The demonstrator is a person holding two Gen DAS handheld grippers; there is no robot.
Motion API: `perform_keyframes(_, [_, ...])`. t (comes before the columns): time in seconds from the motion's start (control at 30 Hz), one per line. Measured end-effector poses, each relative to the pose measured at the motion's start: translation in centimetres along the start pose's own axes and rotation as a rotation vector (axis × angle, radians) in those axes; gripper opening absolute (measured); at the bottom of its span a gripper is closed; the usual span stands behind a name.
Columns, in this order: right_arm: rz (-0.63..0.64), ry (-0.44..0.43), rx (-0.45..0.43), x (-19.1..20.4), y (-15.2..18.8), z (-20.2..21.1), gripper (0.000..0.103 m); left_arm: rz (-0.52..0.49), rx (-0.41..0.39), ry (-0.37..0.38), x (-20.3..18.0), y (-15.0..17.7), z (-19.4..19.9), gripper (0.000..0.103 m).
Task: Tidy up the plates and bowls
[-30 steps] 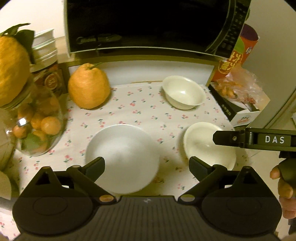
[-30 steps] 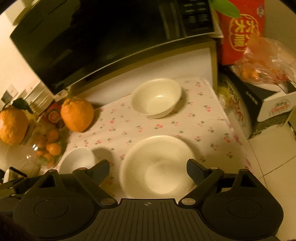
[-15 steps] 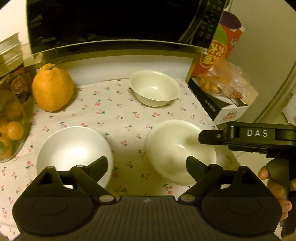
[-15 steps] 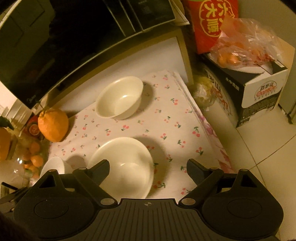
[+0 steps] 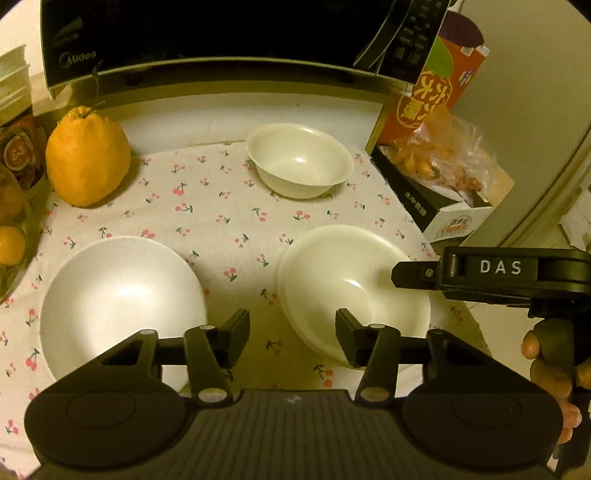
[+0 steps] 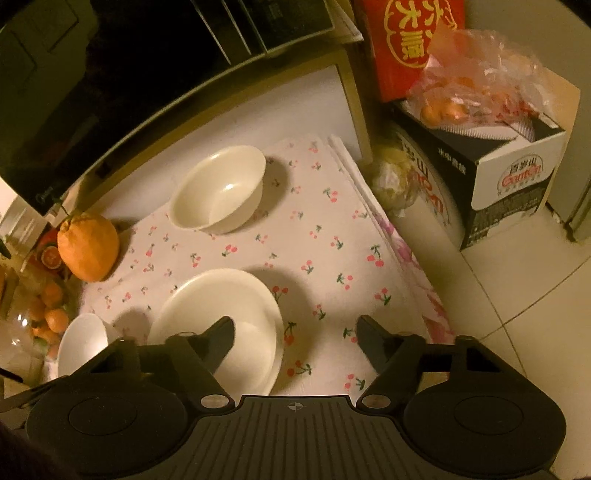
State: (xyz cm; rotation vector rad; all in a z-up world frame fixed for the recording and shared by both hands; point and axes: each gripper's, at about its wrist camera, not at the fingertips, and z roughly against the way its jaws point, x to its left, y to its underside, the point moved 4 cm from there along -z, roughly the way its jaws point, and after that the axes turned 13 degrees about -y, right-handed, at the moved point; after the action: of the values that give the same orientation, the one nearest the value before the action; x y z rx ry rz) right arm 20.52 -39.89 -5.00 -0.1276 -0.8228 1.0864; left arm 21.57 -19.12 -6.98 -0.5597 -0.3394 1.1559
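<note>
Three white dishes lie on a cherry-print cloth point(image 5: 221, 218). A deep bowl point(image 5: 300, 159) sits at the back, also in the right wrist view point(image 6: 218, 189). A wide shallow bowl point(image 5: 352, 284) sits front right, also in the right wrist view point(image 6: 218, 328). Another white bowl point(image 5: 118, 295) sits front left, small in the right wrist view point(image 6: 79, 341). My left gripper point(image 5: 291, 332) is open and empty, over the cloth between the two front bowls. My right gripper point(image 6: 295, 332) is open and empty; its left finger hangs over the shallow bowl. It enters the left wrist view from the right point(image 5: 406, 273).
A microwave point(image 5: 221, 33) overhangs the back. A big orange citrus point(image 5: 86, 158) stands back left, with a jar of small oranges point(image 6: 44, 317) beside it. A red carton point(image 6: 410, 40) and a box with bagged fruit point(image 6: 480, 122) stand to the right. Tiled floor point(image 6: 517, 295) lies beyond the cloth's right edge.
Both views have shifted right, so the bowls sit further left in frame. Both grippers' jaws have narrowed but stay open. The bowls have not moved.
</note>
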Motion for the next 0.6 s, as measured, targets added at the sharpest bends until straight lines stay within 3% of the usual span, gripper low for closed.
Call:
perform_keyframes(0.43, [0.019, -0.027, 0.043, 0.6, 0.8, -0.9, 0.017, -0.010, 0.015, 0.022, -0.3, 0.3, -0.6, 0.017])
perform_keyframes(0.6, [0.032, -0.045, 0.058, 1.0, 1.0, -1.0, 0.012, -0.026, 0.005, 0.020, -0.3, 0.4, -0.5, 0.015])
